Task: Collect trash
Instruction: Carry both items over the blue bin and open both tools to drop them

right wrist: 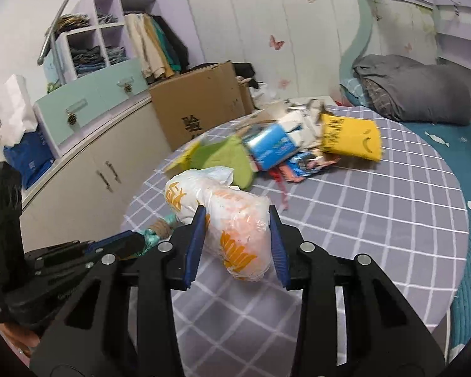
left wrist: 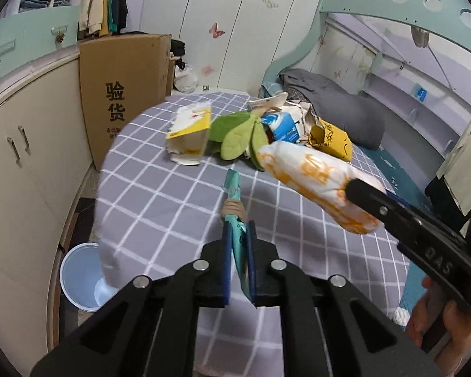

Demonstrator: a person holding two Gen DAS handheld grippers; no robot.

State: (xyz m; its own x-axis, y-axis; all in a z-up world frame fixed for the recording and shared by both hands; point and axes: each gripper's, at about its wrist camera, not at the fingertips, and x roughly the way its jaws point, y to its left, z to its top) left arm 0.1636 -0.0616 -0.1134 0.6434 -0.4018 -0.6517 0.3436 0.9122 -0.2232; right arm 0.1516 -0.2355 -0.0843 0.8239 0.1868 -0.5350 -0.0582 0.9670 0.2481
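Note:
My left gripper (left wrist: 238,235) is shut on a teal wrapper (left wrist: 234,210) with a brown knotted band, held above the checked bed. My right gripper (right wrist: 237,229) is shut on a white plastic bag with orange print (right wrist: 235,223); the bag also shows in the left wrist view (left wrist: 317,179). A trash pile lies further back on the bed: a yellow-white carton (left wrist: 191,128), a green leaf-shaped cloth (left wrist: 238,135), a blue packet (left wrist: 282,125) and a yellow paper bag (left wrist: 329,141). A light blue bin (left wrist: 81,278) stands on the floor at the bed's left corner.
A tall cardboard box (left wrist: 122,94) stands between the bed and the cream cabinets (left wrist: 22,163). A grey quilt (left wrist: 336,103) lies at the head of the bed. Wardrobe doors (left wrist: 210,15) line the far wall.

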